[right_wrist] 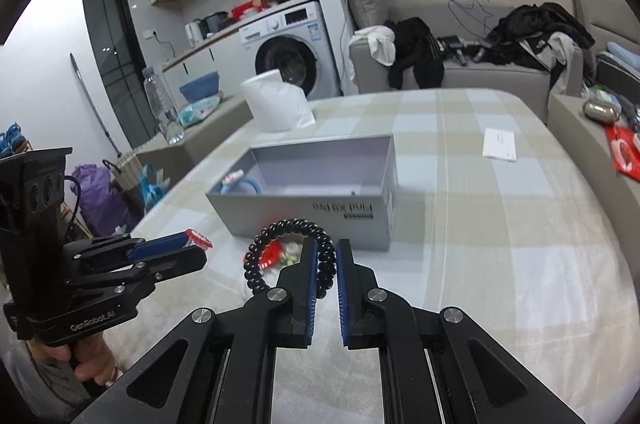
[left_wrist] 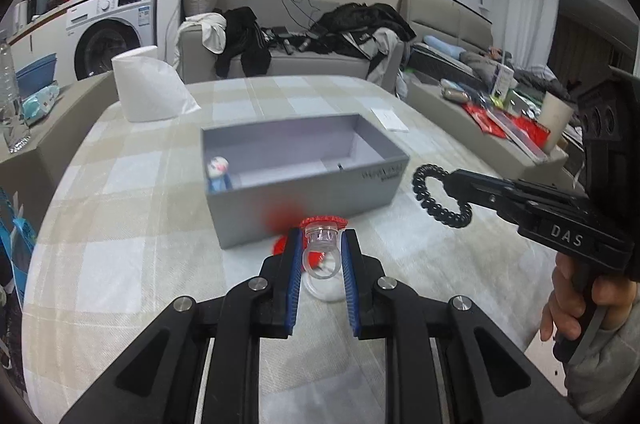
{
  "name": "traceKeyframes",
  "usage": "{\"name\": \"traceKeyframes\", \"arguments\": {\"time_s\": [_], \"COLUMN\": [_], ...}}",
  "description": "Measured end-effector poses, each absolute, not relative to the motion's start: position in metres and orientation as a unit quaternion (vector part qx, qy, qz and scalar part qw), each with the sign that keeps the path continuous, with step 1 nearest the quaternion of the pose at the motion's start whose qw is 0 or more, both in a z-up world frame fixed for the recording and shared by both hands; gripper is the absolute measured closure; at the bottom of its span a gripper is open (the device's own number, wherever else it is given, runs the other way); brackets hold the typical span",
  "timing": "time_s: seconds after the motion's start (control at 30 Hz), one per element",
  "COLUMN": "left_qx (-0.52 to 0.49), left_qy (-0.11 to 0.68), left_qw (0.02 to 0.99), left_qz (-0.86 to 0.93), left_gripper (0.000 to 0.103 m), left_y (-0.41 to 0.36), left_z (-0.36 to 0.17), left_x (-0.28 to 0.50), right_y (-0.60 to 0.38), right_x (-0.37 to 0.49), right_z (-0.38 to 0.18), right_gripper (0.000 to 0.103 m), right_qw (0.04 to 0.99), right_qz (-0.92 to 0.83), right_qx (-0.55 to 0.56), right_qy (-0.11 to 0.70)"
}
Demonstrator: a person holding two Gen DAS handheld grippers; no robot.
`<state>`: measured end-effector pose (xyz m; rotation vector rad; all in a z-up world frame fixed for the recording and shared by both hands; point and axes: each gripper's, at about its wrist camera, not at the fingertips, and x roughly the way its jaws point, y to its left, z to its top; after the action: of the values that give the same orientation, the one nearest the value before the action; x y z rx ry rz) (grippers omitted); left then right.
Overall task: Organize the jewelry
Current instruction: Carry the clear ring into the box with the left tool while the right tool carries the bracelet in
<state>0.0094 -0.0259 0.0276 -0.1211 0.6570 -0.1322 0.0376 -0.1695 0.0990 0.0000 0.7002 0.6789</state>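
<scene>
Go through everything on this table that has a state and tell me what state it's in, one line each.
Left tool: shut on a clear ring with a red top, lifted off the table.
Right tool: shut on a black spiral hair tie, held in the air.
Gray box: open, no lid, upright, a small figure in one end.
Paper towel roll: upright, loose sheet hanging.
Water bottle: upright.

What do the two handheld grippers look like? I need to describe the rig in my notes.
Both are matte black with angular linkage arms, silver round pivot bolts and ribbed blue pads lining the jaws. The right gripper carries white "DAS" lettering; the left gripper reads "GenRobot.AI". Each has a boxy black module with round lenses on top. Bare hands hold them, with grey sleeves.
</scene>
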Motion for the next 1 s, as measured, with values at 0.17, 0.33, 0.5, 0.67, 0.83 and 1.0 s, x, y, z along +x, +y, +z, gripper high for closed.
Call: {"name": "traceKeyframes", "arguments": {"time_s": [0.17, 0.33, 0.5, 0.67, 0.83, 1.0], "left_qx": [-0.064, -0.063, -0.059, -0.062, -0.07, -0.063], "left_qy": [0.304, 0.288, 0.276, 0.27, 0.272, 0.27], "left_qw": [0.95, 0.955, 0.959, 0.961, 0.96, 0.961], "left_qz": [-0.04, -0.015, 0.004, 0.011, 0.012, 0.016], "left_gripper": [0.089, 0.089, 0.089, 0.089, 0.089, 0.089], "left_y": [-0.014, -0.005, -0.002, 0.001, 0.003, 0.002], "left_z": [0.037, 0.043, 0.045, 0.045, 0.045, 0.045], "left_x": [0.018, 0.027, 0.035, 0.042, 0.048, 0.052], "right_y": [-0.165, -0.161, -0.156, -0.153, -0.15, -0.147], "right_x": [0.049, 0.063, 0.08, 0.09, 0.097, 0.102], "right_z": [0.111, 0.121, 0.129, 0.133, 0.132, 0.129], "right_gripper": [0.094, 0.094, 0.094, 0.094, 0.094, 0.094], "right_qw": [0.889, 0.892, 0.893, 0.893, 0.891, 0.893], "right_qz": [0.326, 0.329, 0.332, 0.334, 0.334, 0.324], "right_qx": [0.008, 0.014, 0.023, 0.03, 0.033, 0.029], "right_qy": [0.322, 0.309, 0.303, 0.301, 0.305, 0.311]}}
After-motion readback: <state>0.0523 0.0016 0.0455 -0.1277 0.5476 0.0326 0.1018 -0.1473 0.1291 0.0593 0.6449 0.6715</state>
